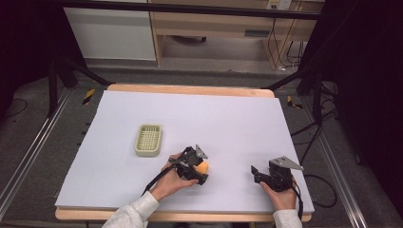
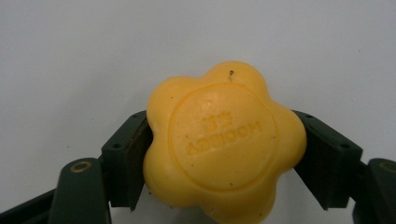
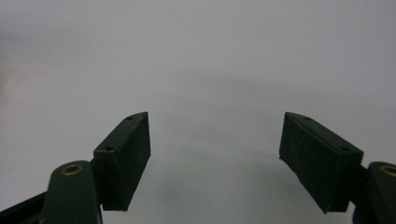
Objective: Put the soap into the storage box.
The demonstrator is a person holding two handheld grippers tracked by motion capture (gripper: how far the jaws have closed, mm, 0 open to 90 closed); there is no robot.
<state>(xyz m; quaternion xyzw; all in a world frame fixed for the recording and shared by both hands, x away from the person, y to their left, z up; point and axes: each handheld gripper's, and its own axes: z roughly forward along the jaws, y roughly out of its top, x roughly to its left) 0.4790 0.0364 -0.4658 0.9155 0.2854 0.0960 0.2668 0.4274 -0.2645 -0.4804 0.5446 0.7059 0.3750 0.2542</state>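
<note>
we had the yellow flower-shaped soap (image 2: 224, 144) pinched between the left gripper (image 1: 194, 166) fingers just right of the soap dish (image 1: 148, 140), not yet in it, while the right gripper (image 1: 274, 175) gaped empty.

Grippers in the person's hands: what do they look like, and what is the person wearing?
Both the left gripper and right gripper are black, each with two flat blocky dark-green-black jaws, brass-coloured rivets, a grey three-cornered top plate and a trailing black cable. The person wears light grey sleeves.

Waxy yellow soap (image 2: 224, 144), matt fingers (image 2: 123, 161)
</note>
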